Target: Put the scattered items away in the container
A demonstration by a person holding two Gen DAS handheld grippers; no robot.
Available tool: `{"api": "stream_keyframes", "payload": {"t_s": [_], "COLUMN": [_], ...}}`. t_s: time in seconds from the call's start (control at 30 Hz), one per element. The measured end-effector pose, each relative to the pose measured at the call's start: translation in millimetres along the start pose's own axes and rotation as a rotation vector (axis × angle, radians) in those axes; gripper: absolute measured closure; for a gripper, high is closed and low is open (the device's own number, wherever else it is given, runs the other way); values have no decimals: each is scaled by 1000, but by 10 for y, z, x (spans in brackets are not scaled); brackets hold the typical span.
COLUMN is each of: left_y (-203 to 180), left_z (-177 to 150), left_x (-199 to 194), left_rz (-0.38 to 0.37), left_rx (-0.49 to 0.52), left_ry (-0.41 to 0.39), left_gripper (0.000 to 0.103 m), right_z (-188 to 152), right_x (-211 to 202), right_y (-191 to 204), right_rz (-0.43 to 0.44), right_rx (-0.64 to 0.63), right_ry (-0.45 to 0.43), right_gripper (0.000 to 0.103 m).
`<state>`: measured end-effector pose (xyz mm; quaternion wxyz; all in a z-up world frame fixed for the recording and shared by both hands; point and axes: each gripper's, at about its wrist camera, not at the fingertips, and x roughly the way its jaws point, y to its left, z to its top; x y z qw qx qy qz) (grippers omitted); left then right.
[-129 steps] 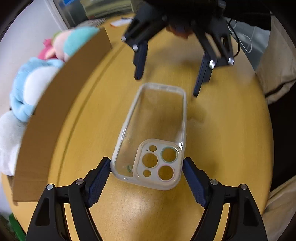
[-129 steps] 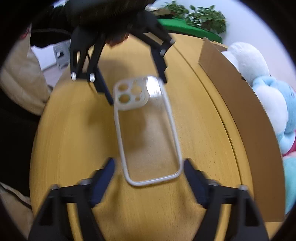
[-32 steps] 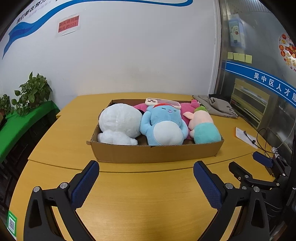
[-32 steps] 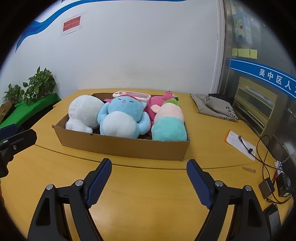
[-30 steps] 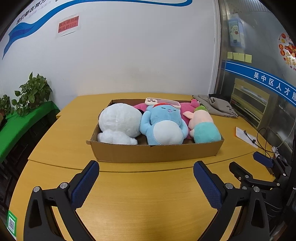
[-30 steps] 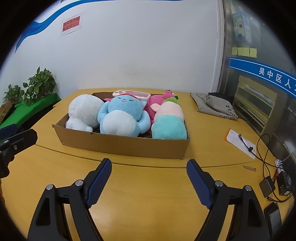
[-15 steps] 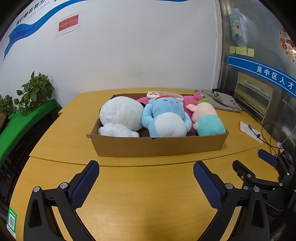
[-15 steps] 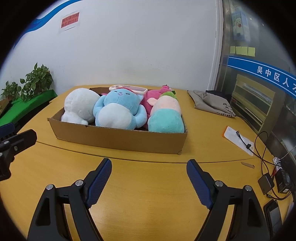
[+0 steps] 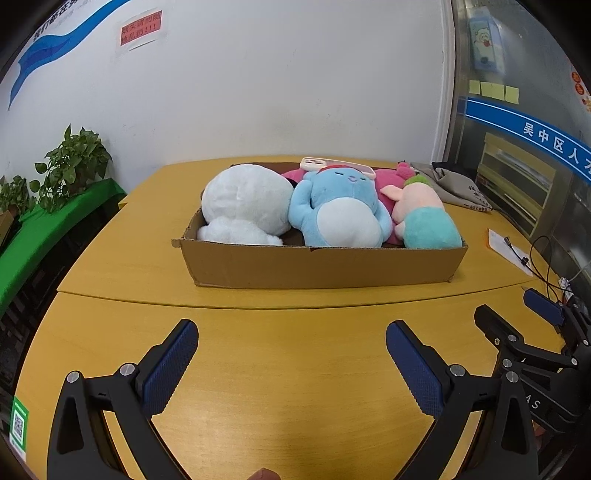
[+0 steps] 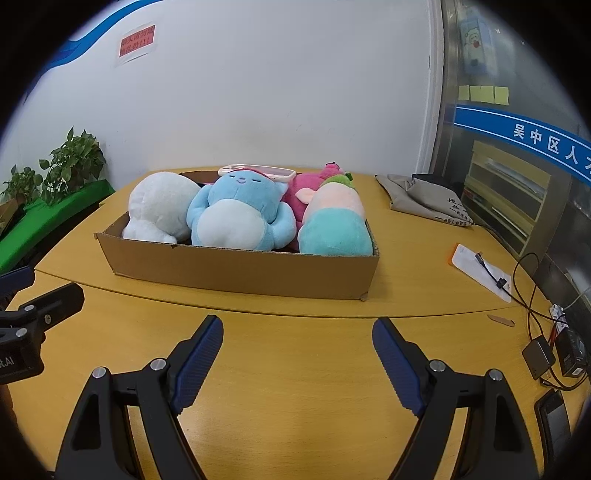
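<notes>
The wooden table (image 9: pixel 295 369) carries the cardboard box (image 9: pixel 321 266), and in front of the box its surface is bare. Inside the box lie a white plush (image 9: pixel 245 206), a blue plush (image 9: pixel 340 210), a pink-and-teal plush (image 9: pixel 424 221), and on top of them, at the far wall of the box, the clear phone case (image 9: pixel 332 164). The left gripper (image 9: pixel 291 365) and the right gripper (image 10: pixel 297 362) hover before the box, both wide open and holding nothing. The tidying seems done; it is best to stay clear of the box.

A blue band (image 10: pixel 517 127) across the glass partition at the right carries white characters reading 吴中区人. The red notice (image 9: pixel 141 28) high on the white wall bears dark characters too small to read. A green QR-code sticker (image 9: pixel 19 428) sits at the table's near left edge; its small print is illegible.
</notes>
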<state>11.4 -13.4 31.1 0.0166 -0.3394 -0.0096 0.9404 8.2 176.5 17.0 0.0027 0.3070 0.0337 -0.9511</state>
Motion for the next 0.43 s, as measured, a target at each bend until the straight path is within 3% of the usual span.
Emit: {"api": "stream_keyframes", "payload": {"t_s": [0.17, 0.43], "left_y": [-33, -5], "left_z": [-24, -67], "left_x": [38, 8], "left_rz": [-20, 7], "left_rx": [2, -8], "left_ry": [16, 4], "left_gripper": [0, 0], "right_z": [-20, -23], "right_x": [24, 38], "right_y": [18, -2], "right_rz": [4, -10], "right_rx": [-6, 1], "right_ry": [8, 10], "right_gripper": [20, 20]}}
